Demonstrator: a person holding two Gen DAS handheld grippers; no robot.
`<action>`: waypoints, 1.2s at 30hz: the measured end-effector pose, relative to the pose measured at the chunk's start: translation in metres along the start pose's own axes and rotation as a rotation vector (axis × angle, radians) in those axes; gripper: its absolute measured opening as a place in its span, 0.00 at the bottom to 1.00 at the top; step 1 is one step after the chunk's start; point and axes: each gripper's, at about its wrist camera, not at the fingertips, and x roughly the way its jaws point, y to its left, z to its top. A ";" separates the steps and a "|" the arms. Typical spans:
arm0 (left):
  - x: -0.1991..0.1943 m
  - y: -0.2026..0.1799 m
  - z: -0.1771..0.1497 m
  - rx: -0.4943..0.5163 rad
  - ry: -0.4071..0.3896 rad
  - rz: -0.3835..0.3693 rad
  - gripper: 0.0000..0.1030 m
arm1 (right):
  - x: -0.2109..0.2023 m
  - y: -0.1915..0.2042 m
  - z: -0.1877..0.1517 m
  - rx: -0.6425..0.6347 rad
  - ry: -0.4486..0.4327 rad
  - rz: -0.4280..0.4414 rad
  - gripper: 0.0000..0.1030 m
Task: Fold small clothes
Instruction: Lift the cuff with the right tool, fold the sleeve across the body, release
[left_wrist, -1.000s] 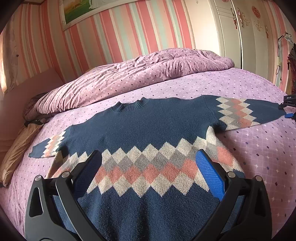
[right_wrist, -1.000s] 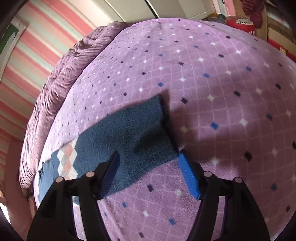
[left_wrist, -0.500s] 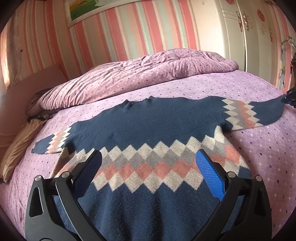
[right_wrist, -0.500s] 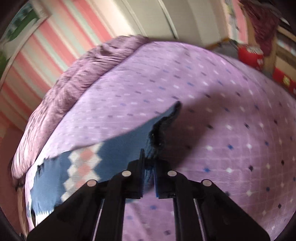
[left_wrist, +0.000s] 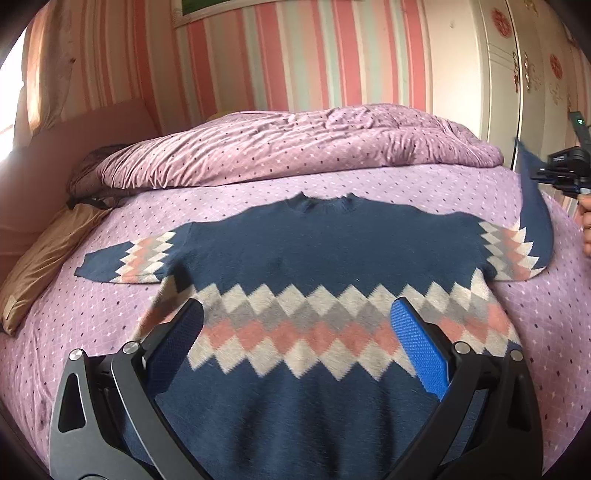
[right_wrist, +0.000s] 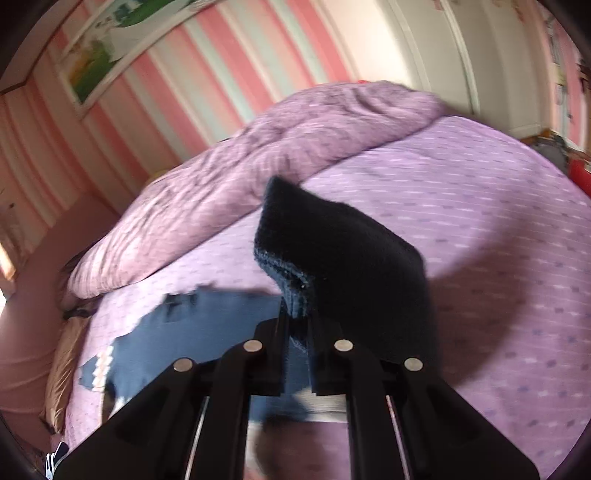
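Note:
A navy sweater (left_wrist: 325, 251) with a band of white, grey and pink diamonds lies flat, front up, on the purple bedspread (left_wrist: 229, 206). My left gripper (left_wrist: 299, 332) hovers open over its lower half, nothing between the blue pads. The sweater's right sleeve (left_wrist: 533, 221) is lifted off the bed at the far right. My right gripper (right_wrist: 297, 321) is shut on that sleeve's dark cuff (right_wrist: 332, 243), which stands up above the fingers; it also shows at the right edge as the right gripper (left_wrist: 554, 173). The left sleeve (left_wrist: 125, 258) lies flat.
A rumpled purple duvet (left_wrist: 295, 144) is heaped at the head of the bed. A tan pillow (left_wrist: 40, 266) lies at the left edge. Striped pink wall and a white wardrobe (left_wrist: 517, 74) stand behind. A hand (left_wrist: 585, 225) shows at the right edge.
My right gripper closed on the sleeve's cuff and raised it off the bed, swinging it towards the sweater's body. The left gripper drew back a little and stayed open.

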 end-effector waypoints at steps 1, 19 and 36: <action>0.002 0.008 0.003 0.003 -0.009 0.006 0.97 | 0.006 0.015 -0.002 -0.008 0.005 0.016 0.08; 0.082 0.164 0.066 -0.027 -0.080 0.115 0.97 | 0.136 0.235 -0.096 -0.163 0.113 0.081 0.08; 0.116 0.224 0.045 -0.042 -0.047 0.156 0.97 | 0.243 0.379 -0.179 -0.303 0.200 0.094 0.08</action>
